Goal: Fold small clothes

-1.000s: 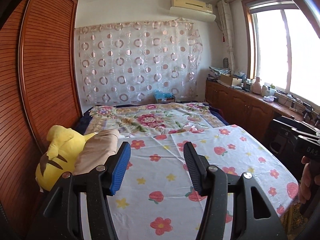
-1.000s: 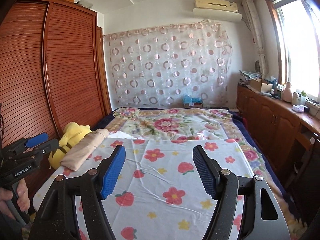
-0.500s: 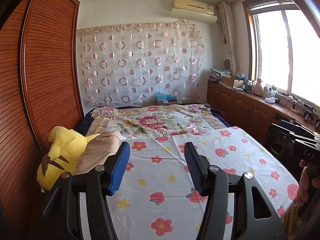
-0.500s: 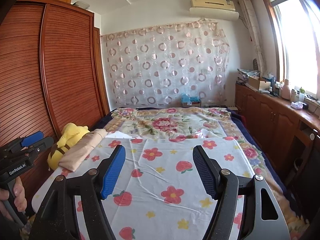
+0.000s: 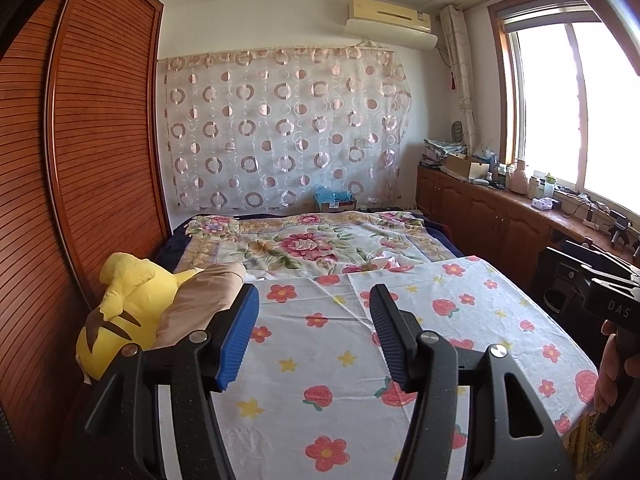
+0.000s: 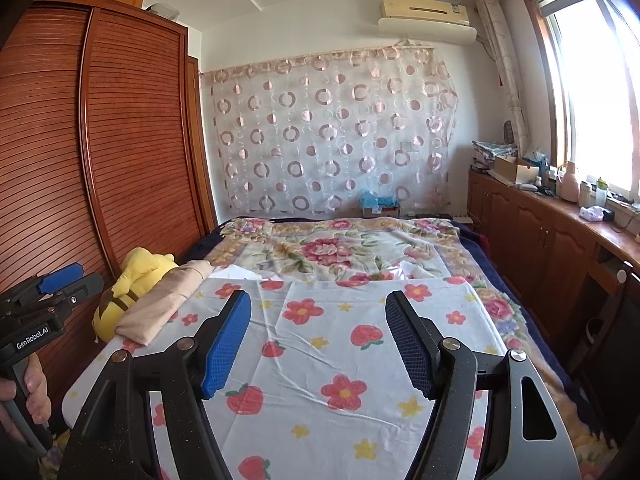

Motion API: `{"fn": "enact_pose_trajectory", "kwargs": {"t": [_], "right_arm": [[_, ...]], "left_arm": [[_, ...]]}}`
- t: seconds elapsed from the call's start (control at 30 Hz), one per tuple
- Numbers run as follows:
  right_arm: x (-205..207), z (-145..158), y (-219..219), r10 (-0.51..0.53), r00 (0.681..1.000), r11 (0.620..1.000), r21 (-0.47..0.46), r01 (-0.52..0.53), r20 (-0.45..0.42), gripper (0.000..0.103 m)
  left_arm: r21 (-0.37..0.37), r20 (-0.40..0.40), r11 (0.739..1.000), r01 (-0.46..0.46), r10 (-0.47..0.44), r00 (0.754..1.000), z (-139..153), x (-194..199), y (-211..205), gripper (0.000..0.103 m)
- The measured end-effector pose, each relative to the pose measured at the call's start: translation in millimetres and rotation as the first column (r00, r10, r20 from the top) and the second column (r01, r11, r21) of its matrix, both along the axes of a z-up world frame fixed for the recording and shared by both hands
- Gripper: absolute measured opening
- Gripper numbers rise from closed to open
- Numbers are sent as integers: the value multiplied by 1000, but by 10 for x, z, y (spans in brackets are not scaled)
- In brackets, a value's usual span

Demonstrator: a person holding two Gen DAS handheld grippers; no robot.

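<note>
Garment (image 5: 200, 304): beige, plain, bunched into a long soft roll, left of both grippers, against the yellow plush (image 5: 120, 320).
Left gripper (image 5: 314, 300): jaws apart, empty.
Right gripper (image 6: 318, 300): jaws apart, empty, above the flowered sheet (image 6: 320, 344).

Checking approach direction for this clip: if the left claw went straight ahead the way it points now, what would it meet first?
Most likely the flower-and-strawberry cloth spread on the bed. The left claw is open, nothing between its fingers, aimed slightly downward over that cloth. The beige garment lies left of that line. Depth is hard to judge.
</note>
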State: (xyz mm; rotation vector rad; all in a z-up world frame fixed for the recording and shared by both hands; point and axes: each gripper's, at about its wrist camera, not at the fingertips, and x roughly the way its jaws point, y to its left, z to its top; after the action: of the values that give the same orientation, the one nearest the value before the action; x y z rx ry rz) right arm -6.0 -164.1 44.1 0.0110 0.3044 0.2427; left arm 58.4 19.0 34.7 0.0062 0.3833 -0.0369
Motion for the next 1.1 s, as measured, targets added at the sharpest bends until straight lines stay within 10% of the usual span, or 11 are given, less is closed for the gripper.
{"fn": "enact_pose_trajectory", "kwargs": {"t": [1.1], "right_arm": [[23, -11, -103, 8, 1000, 1000, 0, -8, 5, 72]], "left_arm": [[4, 1, 1000, 0, 0, 1000, 2, -3, 5, 62]]}}
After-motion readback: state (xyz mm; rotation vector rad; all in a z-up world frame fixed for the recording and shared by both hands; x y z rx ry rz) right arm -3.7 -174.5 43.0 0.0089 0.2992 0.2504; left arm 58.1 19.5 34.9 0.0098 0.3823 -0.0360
